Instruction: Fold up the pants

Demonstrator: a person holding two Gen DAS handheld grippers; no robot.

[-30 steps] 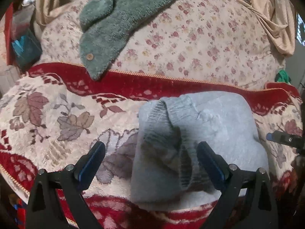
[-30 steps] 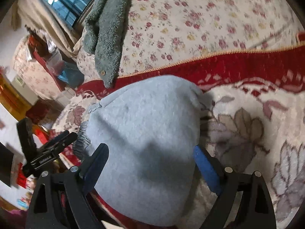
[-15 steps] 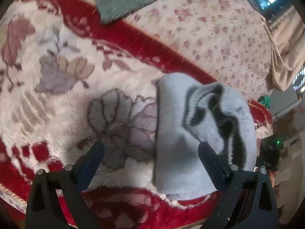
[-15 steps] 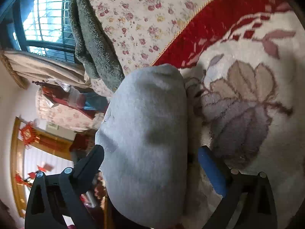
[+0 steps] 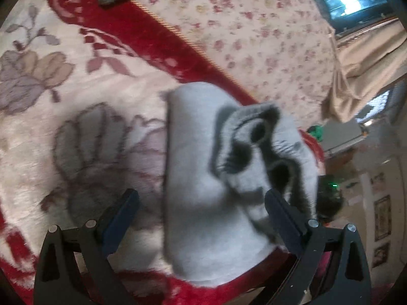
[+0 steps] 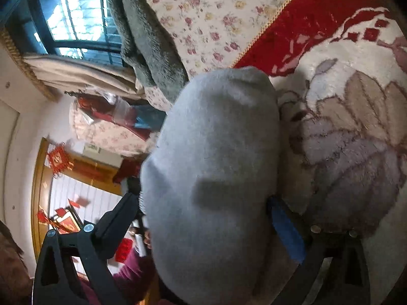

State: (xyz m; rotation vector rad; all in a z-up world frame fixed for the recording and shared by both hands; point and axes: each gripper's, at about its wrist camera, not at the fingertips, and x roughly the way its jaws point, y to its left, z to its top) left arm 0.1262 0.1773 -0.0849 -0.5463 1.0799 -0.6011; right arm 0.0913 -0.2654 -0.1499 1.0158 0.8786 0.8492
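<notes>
The grey pants point(image 5: 203, 167) lie folded into a thick bundle on the red and cream floral blanket point(image 5: 84, 96); ribbed cuffs show on its right side in the left wrist view. My left gripper point(image 5: 201, 211) is open, its fingers wide apart either side of the bundle's near end, holding nothing. In the right wrist view the pants point(image 6: 216, 172) fill the middle as a smooth grey mound. My right gripper point(image 6: 201, 216) is open, fingers straddling the mound's near end without clamping it.
A green fleece garment point(image 6: 150, 43) lies on a flowered quilt point(image 5: 254, 40) behind the blanket. A window point(image 6: 73, 17) and beige curtains point(image 5: 363, 66) stand beyond. The blanket's edge drops off beside the bundle toward the room floor point(image 6: 76, 195).
Both cameras have tilted and rolled, so the bundle now looks upright and closer. The pants have stayed folded in place. Both grippers have stayed open.
</notes>
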